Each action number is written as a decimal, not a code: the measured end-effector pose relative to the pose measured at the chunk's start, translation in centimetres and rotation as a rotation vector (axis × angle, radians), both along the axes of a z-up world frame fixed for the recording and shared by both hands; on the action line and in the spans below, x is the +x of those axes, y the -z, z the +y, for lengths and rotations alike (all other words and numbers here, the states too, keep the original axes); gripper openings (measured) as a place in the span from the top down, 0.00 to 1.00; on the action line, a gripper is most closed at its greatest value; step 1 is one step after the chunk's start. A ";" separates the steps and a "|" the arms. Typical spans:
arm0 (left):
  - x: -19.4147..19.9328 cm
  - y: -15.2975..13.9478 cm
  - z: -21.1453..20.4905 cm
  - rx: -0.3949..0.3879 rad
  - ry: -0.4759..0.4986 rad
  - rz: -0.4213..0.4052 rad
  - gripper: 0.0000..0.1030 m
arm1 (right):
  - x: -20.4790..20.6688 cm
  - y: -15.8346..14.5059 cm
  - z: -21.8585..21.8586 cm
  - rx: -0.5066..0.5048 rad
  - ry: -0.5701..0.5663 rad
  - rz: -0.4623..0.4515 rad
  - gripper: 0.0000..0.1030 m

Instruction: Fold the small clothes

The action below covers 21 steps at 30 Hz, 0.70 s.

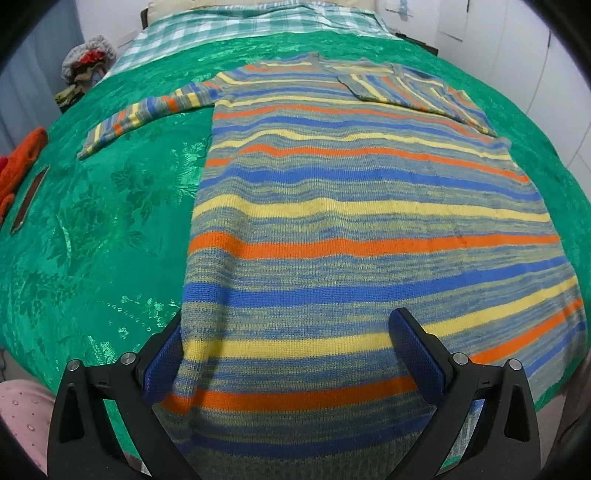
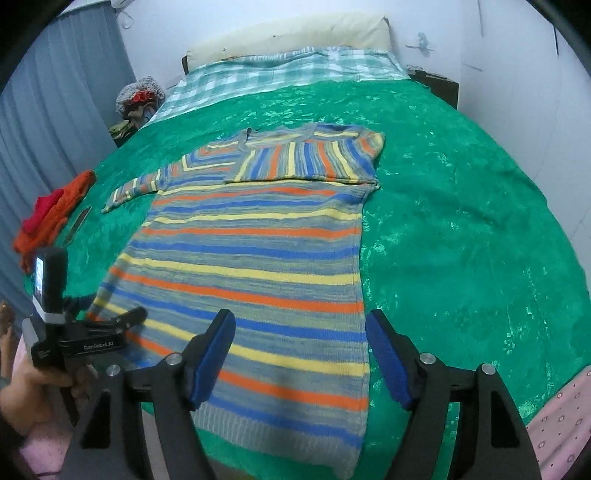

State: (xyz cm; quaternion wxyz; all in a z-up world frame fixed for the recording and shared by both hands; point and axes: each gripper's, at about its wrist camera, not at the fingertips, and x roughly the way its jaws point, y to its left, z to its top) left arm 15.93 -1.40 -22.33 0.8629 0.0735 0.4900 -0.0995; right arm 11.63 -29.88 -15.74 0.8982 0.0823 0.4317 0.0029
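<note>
Striped sweater (image 1: 332,206) lay flat on the green bedspread (image 1: 110,221), hem toward the person, neck toward the far end of the bed. One sleeve (image 2: 295,162) was folded across the chest w/ its cuff pointing to the left; the other sleeve (image 1: 147,114) stretched out to the left, flat on the spread.

Left gripper (image 1: 288,354) sat low over the hem, jaws wide open w/ nothing held. Its left finger (image 1: 162,365) was at the sweater's left edge; the right one was over the knit. Whether the pads touched the fabric: can't tell.

Right gripper (image 2: 301,358) hung over the hem's right part, jaws also spread wide & empty. Its left pad (image 2: 210,358) was above the stripes, the right one past the sweater's right edge, over bare spread.

In the right wrist view the left gripper showed at lower left, held in a hand (image 2: 33,384), fingertip reaching onto the sweater's left hem corner.

Orange-red cloth pile (image 2: 51,214) lay at the bed's left edge, well apart from the sweater, w/ a thin dark flat item (image 1: 29,199) just beside it. Plaid sheet (image 2: 280,74) & pillow (image 2: 295,33) were at the head of the bed.
</note>
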 end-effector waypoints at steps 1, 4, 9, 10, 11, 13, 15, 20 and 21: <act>0.0 0.0 0.0 0.003 0.000 -0.002 0.00 | -0.4 -0.4 -0.4 -0.007 0.004 -0.002 0.29; -0.1 0.1 -0.1 0.008 0.000 -0.006 0.00 | -0.9 -0.7 -0.6 -0.023 0.015 -0.020 0.27; -0.1 0.2 -0.3 0.012 0.002 -0.007 0.00 | -0.6 -0.3 -0.7 -0.020 0.017 -0.012 0.26; -0.1 0.2 -0.3 0.011 0.001 -0.006 0.00 | -0.6 -0.3 -0.6 -0.022 0.015 -0.015 0.26; -0.1 0.2 -0.2 0.010 0.001 -0.006 0.00 | -0.5 -0.3 -0.6 -0.025 0.014 -0.020 0.26; 0.0 0.4 -0.1 -0.005 -0.002 0.007 0.00 | -0.5 -0.5 -0.6 -0.030 0.019 -0.036 0.26; 0.3 0.7 0.2 -0.028 -0.002 0.027 0.00 | -0.5 -1.0 -0.7 -0.027 0.026 -0.060 0.26; 0.4 1.0 0.4 -0.045 -0.001 0.037 0.00 | -0.9 -1.8 -1.0 -0.021 0.032 -0.092 0.26; 0.3 1.0 0.4 -0.040 -0.002 0.033 0.00 | -0.9 -1.8 -1.0 -0.020 0.031 -0.092 0.26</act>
